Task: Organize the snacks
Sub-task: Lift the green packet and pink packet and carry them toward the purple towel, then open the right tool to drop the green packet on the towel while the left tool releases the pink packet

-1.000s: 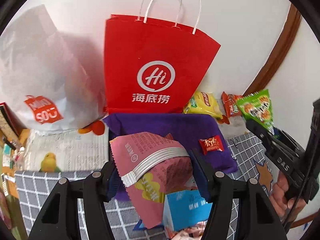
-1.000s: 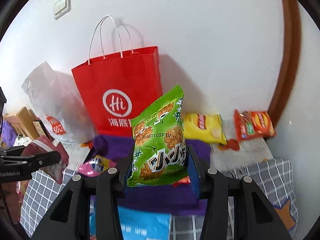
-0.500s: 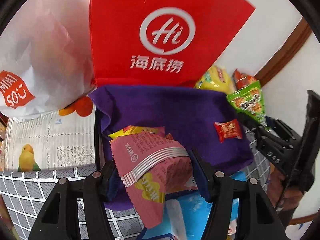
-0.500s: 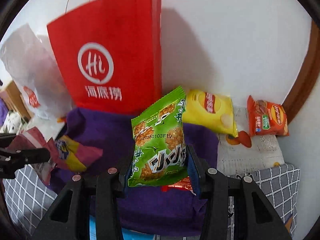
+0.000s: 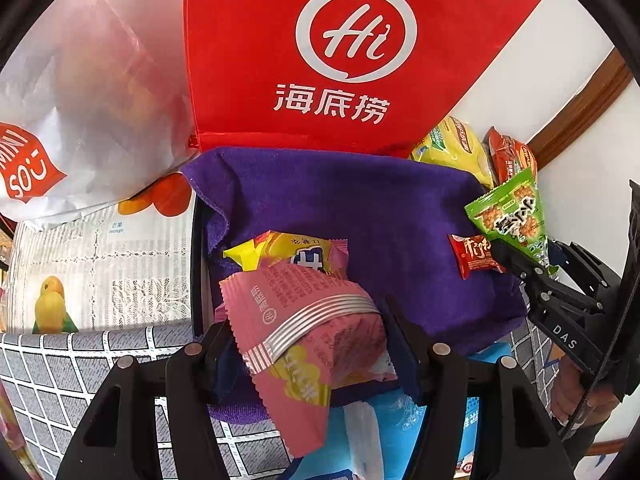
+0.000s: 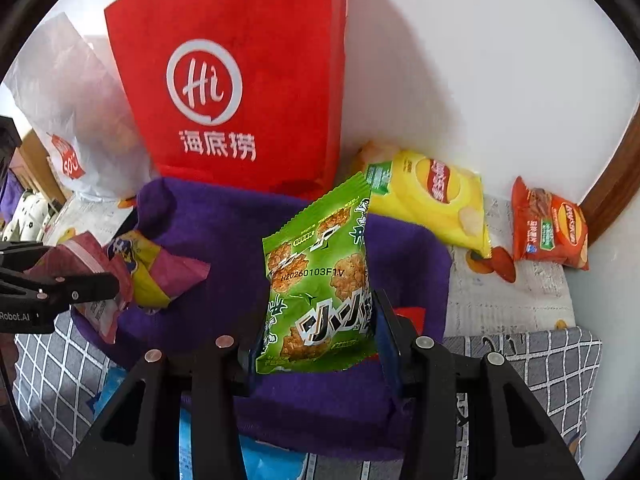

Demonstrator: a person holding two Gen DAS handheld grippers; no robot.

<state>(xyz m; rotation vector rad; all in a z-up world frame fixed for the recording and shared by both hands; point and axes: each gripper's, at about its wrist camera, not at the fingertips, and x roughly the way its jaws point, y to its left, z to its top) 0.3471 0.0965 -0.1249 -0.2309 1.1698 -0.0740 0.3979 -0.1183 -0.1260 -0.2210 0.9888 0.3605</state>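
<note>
My left tool point(image 5: 308, 344) is clamped on a pink snack pack point(image 5: 304, 340), pads pressing both sides; the pack hangs over the near left edge of the purple towel point(image 5: 360, 216); my right tool point(image 6: 316, 332) is clamped on a green snack pack point(image 6: 320, 280), held upright over the near right part of the same towel; in the left view that green pack point(image 5: 512, 216) shows at the right edge, pinched by the right tool; in the right view the pink pack point(image 6: 84, 268) shows at the left, in the left tool's fingers point(image 6: 60, 284).

On the towel: a yellow-and-pink snack pack point(image 5: 296, 252) just beyond the pink one, lying flat; a small red candy packet point(image 5: 474, 254) toward the right side, just beside the green pack as seen from the left view, contact unclear.

Far side: a red paper bag point(image 5: 344, 60) with white logo stands upright against the wall, its base touching the towel's far edge; a white plastic bag point(image 5: 80, 100) to its left.

Right of the red bag: a yellow chip bag point(image 6: 432, 196) lying against the wall; an orange chip bag point(image 6: 550, 226) further right, apart from it.

Near side: a light blue pack point(image 5: 392, 432) under my left tool, partly under the towel edge; the surface wears a grey checked cloth point(image 5: 60, 364) and a fruit-print mat point(image 5: 100, 264); my right hand point(image 5: 580, 396) is partly visible at the right edge of the left view.
</note>
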